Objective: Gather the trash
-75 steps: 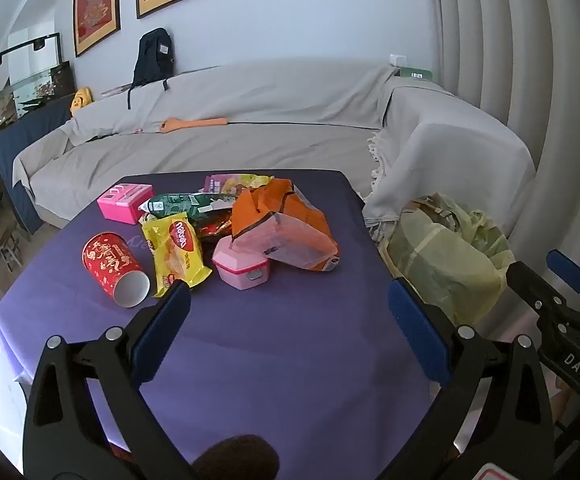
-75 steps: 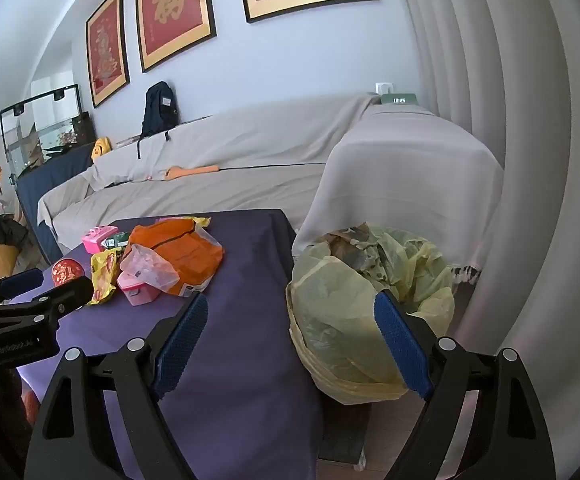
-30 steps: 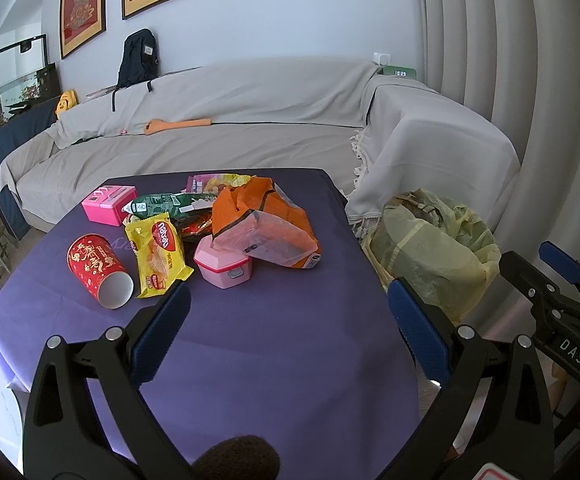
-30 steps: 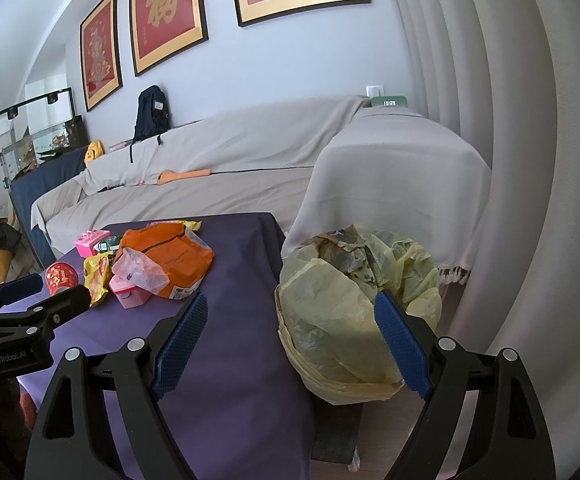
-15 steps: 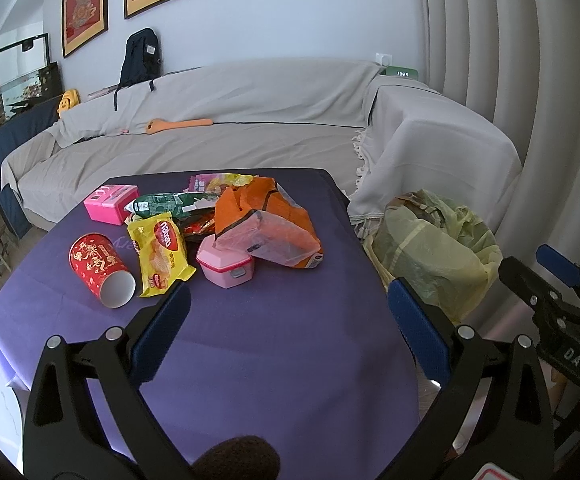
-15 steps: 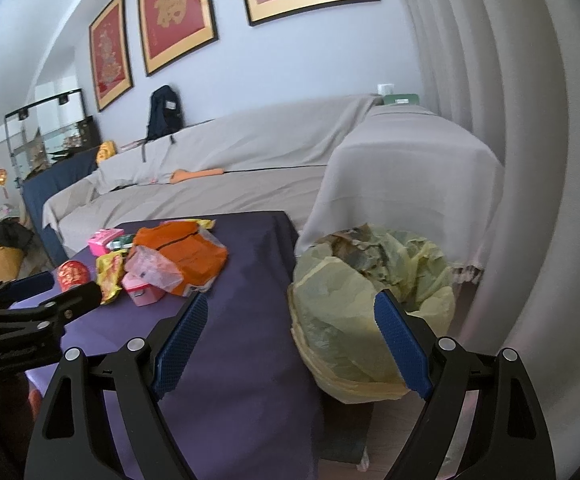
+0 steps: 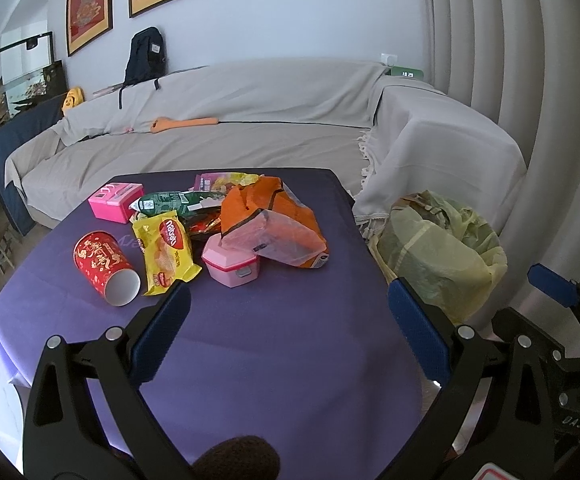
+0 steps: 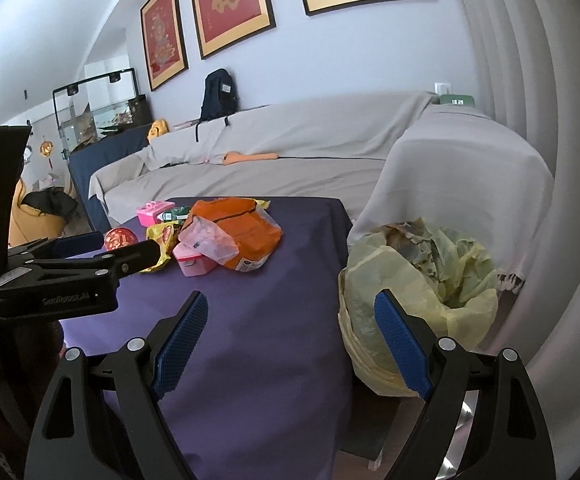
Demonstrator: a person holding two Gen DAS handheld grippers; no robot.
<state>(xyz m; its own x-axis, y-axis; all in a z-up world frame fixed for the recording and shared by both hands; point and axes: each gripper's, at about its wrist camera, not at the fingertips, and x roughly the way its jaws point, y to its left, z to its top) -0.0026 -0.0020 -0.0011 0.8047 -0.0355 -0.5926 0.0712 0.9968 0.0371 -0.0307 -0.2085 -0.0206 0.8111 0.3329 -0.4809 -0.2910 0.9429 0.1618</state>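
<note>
Trash lies in a heap on the purple table (image 7: 274, 360): a red paper cup (image 7: 104, 266) on its side, a yellow snack packet (image 7: 166, 252), a pink lidded box (image 7: 232, 266), a crumpled orange bag (image 7: 274, 226), a green wrapper (image 7: 170, 202) and a pink carton (image 7: 116, 200). A bin with a yellow liner (image 7: 442, 256) (image 8: 418, 292) stands off the table's right edge, partly filled. My left gripper (image 7: 288, 334) hovers open over the near table. My right gripper (image 8: 292, 340) is open, spanning the table edge and bin.
A sofa under a grey cover (image 7: 230, 128) runs behind the table, with an orange item (image 7: 184, 122) and a dark backpack (image 7: 144, 56) on it. A fish tank (image 8: 98, 108) stands at the far left. A pleated curtain (image 7: 530, 80) fills the right side.
Both grippers stay open and empty. The left view has shifted slightly, so the heap sits a little nearer. The right view has turned left, so the left gripper looms larger there.
</note>
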